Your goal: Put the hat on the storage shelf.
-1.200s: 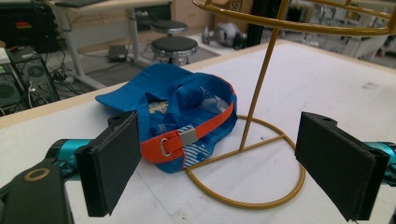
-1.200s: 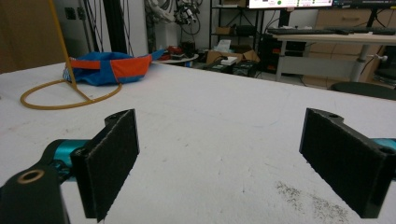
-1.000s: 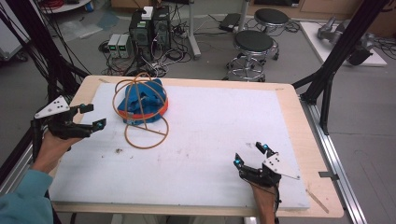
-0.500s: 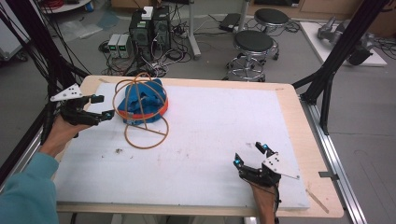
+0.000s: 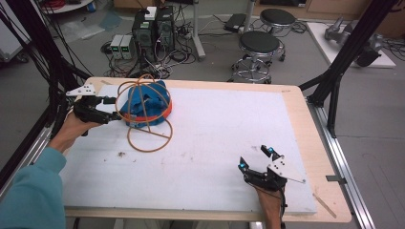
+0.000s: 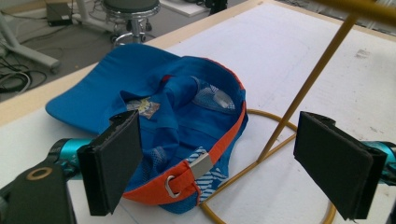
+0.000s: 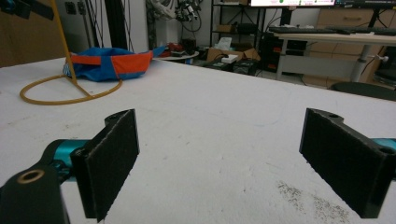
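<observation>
- Left hand-held gripper [image 5: 114,108], upper left of the high view: jaws spread wide, nothing between the pads. Tips sit just beside the blue cap [image 5: 143,106], at its left edge; I cannot tell whether they touch it.
- Left gripper view: both black pads are far apart at the bottom corners of the frame. The cap [image 6: 154,116] lies upside down between and beyond them, with its inside facing up.
- Cap detail, left gripper view: the orange band [image 6: 219,144] with a metal buckle [image 6: 201,164] runs along the near rim, lower centre; the brim points to the upper left of the frame.
- Yellow wire stand [image 5: 145,119], upper left of the high view: its hoops arch over the cap and a flat ring rests on the white surface [image 5: 229,143] just below the cap in the frame.
- Left gripper view: one yellow rod of the stand [image 6: 308,88] rises diagonally to the upper right, between the two pads.
- Right hand-held gripper [image 5: 257,158], lower right of the high view: jaws wide apart, empty, well apart from the cap.
- Right gripper view: cap [image 7: 109,63] and stand ring [image 7: 70,95] sit far off in the upper left of the frame.
</observation>
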A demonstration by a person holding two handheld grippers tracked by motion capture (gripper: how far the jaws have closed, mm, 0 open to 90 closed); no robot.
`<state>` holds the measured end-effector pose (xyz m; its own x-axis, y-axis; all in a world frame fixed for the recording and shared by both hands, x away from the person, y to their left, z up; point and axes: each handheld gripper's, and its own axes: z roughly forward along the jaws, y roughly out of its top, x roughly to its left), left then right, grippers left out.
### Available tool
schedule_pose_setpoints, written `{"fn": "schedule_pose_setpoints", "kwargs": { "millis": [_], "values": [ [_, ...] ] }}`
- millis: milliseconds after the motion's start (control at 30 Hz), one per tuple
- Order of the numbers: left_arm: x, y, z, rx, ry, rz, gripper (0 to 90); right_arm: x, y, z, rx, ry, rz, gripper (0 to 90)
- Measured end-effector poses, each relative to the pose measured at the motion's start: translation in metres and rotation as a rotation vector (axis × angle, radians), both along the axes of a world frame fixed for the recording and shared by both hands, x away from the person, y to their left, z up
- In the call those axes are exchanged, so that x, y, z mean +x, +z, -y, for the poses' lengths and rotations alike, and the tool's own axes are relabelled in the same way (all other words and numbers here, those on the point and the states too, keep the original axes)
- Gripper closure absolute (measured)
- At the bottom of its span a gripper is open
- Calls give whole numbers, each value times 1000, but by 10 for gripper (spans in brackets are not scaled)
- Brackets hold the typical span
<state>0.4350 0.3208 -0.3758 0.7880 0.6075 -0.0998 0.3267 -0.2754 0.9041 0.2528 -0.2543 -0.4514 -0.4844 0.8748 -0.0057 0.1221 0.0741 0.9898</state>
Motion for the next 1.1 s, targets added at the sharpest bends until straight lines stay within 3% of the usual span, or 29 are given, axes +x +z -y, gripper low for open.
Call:
{"fn": "schedule_pose_setpoints", "kwargs": {
  "millis": [233, 500, 633, 800, 900, 1100],
  "values": [
    [14, -18, 5, -7, -19, -41, 160, 1, 0, 0, -7, 2, 0, 109],
    [24, -33, 11, 0, -61, -32, 204, 1, 0, -1, -10, 0, -3, 108],
    [28, -31, 16, 55, -91, -44, 204, 1, 0, -1, -12, -1, -4, 109],
    [35, -30, 18, 63, -107, -57, 205, 1, 0, -1, -10, -3, -4, 108],
    [38, -35, 15, 39, -98, -98, 210, 0, 0, -1, -9, -3, -5, 108],
    [41, -41, 15, 45, -96, -111, 220, 1, 0, -1, -10, -1, -5, 108]
  ]
}}
